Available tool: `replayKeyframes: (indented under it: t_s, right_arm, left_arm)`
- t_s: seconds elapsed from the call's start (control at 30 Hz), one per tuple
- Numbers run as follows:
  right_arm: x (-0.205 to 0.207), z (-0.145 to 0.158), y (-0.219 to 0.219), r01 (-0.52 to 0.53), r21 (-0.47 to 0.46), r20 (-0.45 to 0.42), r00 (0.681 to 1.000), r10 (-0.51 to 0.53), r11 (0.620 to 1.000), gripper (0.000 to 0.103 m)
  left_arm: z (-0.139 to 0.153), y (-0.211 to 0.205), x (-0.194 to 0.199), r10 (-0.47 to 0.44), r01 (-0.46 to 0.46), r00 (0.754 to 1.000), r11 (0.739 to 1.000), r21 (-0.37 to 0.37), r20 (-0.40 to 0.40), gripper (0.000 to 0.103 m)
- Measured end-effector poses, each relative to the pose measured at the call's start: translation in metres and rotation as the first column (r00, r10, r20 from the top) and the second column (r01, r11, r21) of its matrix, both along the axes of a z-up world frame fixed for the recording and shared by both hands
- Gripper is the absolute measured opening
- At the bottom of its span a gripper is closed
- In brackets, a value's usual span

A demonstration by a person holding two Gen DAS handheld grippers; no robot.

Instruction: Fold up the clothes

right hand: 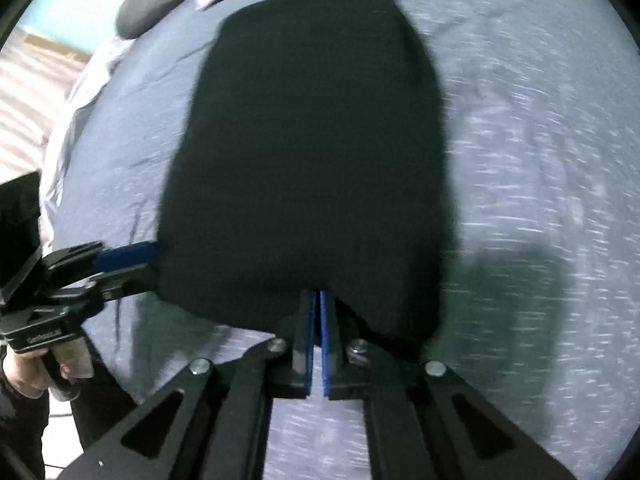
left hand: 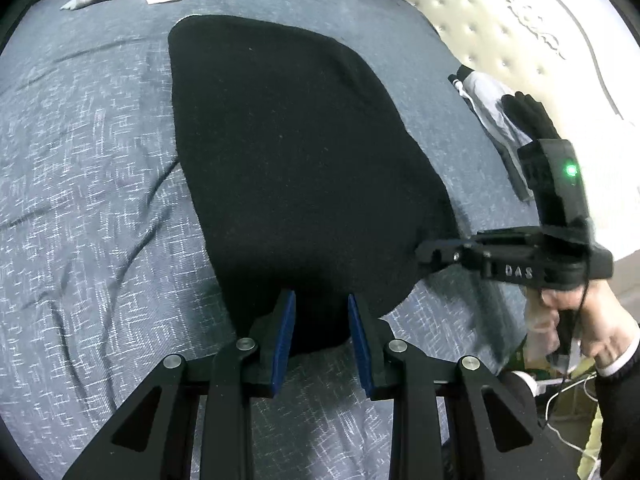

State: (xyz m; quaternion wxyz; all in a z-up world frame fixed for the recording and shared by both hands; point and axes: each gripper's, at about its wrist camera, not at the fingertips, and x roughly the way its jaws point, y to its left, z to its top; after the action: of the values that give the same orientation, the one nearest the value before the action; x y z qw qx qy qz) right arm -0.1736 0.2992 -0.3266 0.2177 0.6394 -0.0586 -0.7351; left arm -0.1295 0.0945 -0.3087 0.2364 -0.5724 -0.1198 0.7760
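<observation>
Right jaws: the right gripper (right hand: 318,312) is pressing its blue pads together on the near hem of the black garment (right hand: 312,152), low centre of the right wrist view.
Left jaws: the left gripper (left hand: 320,316) is standing partly spread, with a bunched fold of the same hem between the pads; whether they are pinching it I cannot tell.
Garment: it is lying flat on the grey bed (left hand: 92,184), its long axis running from both jaws toward the top of the frame.
Nearer hand: both are sitting at the near edge, at opposite corners.
Writing: "DAS" is showing on the right gripper's side; the left one's label is too blurred to read.
</observation>
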Motion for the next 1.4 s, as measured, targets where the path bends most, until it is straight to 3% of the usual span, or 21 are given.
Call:
replayKeyframes:
  t_s: [0.37,0.57,0.73,0.93,1.1,1.23,1.4]
  right_arm:
    - [-0.002,0.001,0.013,0.008,0.032,-0.001,1.0,-0.008,0.999,0.0]
    - [0.003,-0.004,0.033,0.055,-0.003,0.019,0.998,-0.055,0.998,0.0]
    - [0.002,0.012,0.043,0.09,-0.015,-0.013,0.996,-0.09,0.996,0.0]
    - [-0.003,0.037,0.039,0.095,-0.042,-0.118,0.988,-0.099,0.995,0.001]
    - [-0.006,0.016,0.019,0.088,-0.008,-0.095,0.992,-0.088,0.996,0.001]
    - [-0.021,0.001,0.022,0.112,0.0,-0.063,0.992,-0.112,0.994,0.0]
    - [-0.018,0.009,0.033,0.132,-0.018,-0.077,0.988,-0.133,0.991,0.0]
  left_arm:
    - [0.0,-0.004,0.001,-0.006,0.006,1.0,1.0,0.003,0.008,0.029]
    - [0.003,-0.009,0.002,0.009,-0.01,1.0,1.0,0.022,0.015,0.029]
    - [0.012,-0.025,-0.001,0.05,-0.05,0.999,0.998,0.033,0.017,0.03]
    - [0.008,-0.035,-0.005,0.068,-0.069,0.997,0.997,0.035,0.024,0.03]
    - [-0.004,-0.025,-0.005,0.04,-0.04,0.999,0.999,-0.008,0.022,0.035]
    - [-0.004,-0.03,-0.005,0.038,-0.038,0.999,0.999,-0.001,0.026,0.037]
    - [0.003,-0.048,-0.006,0.065,-0.065,0.998,0.998,0.007,0.021,0.037]
